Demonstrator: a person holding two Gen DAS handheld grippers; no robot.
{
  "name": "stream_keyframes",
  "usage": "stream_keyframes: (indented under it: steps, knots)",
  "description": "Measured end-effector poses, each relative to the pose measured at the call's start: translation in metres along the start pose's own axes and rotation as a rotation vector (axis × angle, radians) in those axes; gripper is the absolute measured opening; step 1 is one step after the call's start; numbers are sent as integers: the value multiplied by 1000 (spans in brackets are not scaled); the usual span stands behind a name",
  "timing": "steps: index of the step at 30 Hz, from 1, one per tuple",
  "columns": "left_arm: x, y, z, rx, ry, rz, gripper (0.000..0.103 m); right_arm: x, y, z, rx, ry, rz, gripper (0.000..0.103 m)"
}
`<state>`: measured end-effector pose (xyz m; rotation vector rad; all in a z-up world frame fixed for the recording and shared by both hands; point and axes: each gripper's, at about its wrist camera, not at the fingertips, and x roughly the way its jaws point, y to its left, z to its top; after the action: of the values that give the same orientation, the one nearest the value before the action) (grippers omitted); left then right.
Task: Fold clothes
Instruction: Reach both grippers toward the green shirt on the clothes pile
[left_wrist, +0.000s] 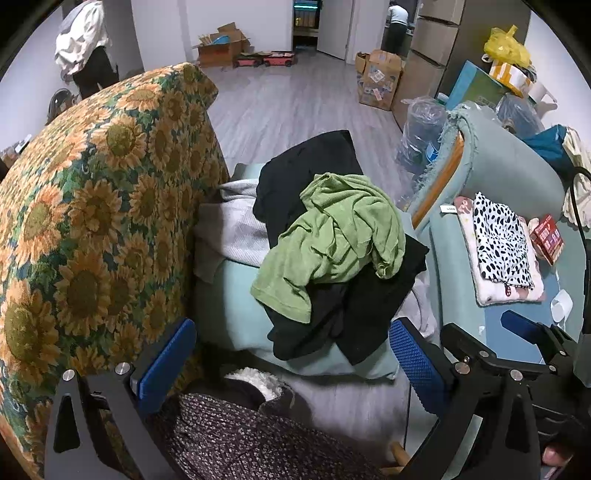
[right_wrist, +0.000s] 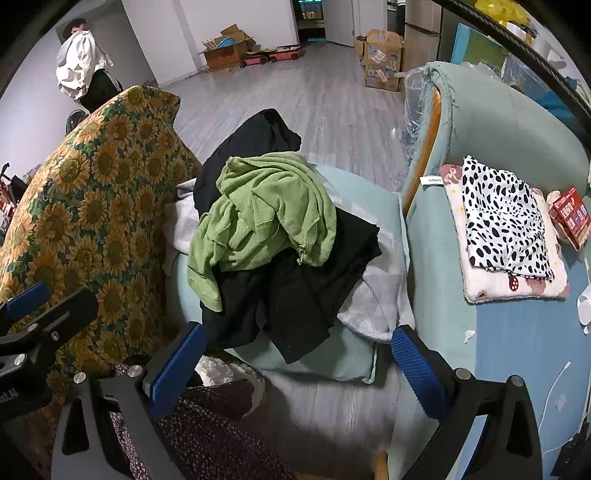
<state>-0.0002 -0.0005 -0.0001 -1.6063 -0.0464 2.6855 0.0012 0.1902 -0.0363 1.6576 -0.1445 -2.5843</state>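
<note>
A crumpled green shirt (left_wrist: 332, 240) (right_wrist: 258, 218) lies on top of black garments (left_wrist: 351, 314) (right_wrist: 288, 295) and a grey one (left_wrist: 232, 229) (right_wrist: 373, 306), piled on a pale teal cushion (left_wrist: 240, 321) (right_wrist: 340, 354). A folded black-and-white spotted cloth (left_wrist: 498, 243) (right_wrist: 506, 225) rests on a folded pink one (left_wrist: 491, 295) (right_wrist: 517, 288) on the blue surface to the right. My left gripper (left_wrist: 291, 365) hangs open just short of the pile, nothing between its blue pads. My right gripper (right_wrist: 295, 365) is open too, empty, near the pile's front edge.
A sunflower-patterned chair back (left_wrist: 92, 221) (right_wrist: 92, 206) stands close on the left. A dark knitted garment (left_wrist: 240, 443) (right_wrist: 207, 435) lies below the grippers. A red box (left_wrist: 548, 238) (right_wrist: 569, 216) sits beside the folded cloths. Cardboard boxes (left_wrist: 380, 79) and a person (left_wrist: 85, 44) are far back.
</note>
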Motion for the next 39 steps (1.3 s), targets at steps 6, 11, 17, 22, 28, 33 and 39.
stream_keyframes:
  steps: [6, 11, 17, 22, 28, 33, 39]
  knots:
    - [4, 8, -6, -43, 4, -35, 103, 1, -8, 2, 13, -5, -4, 102]
    - [8, 10, -5, -47, 27, -34, 103, 3, -13, -1, 42, -3, -4, 102]
    - [16, 6, 0, -33, 45, -26, 103, 7, -20, -3, 63, 8, 1, 102]
    - [29, 2, 6, -21, 62, -34, 103, 17, -27, -1, 80, 28, -9, 102]
    - [58, -3, 18, -1, 89, -36, 103, 35, -34, 6, 93, 60, -28, 99]
    - [94, -7, 32, 8, 117, -29, 103, 58, -35, 18, 100, 83, -43, 98]
    - [146, -11, 50, -14, 150, -52, 83, 90, -33, 35, 104, 105, -56, 95]
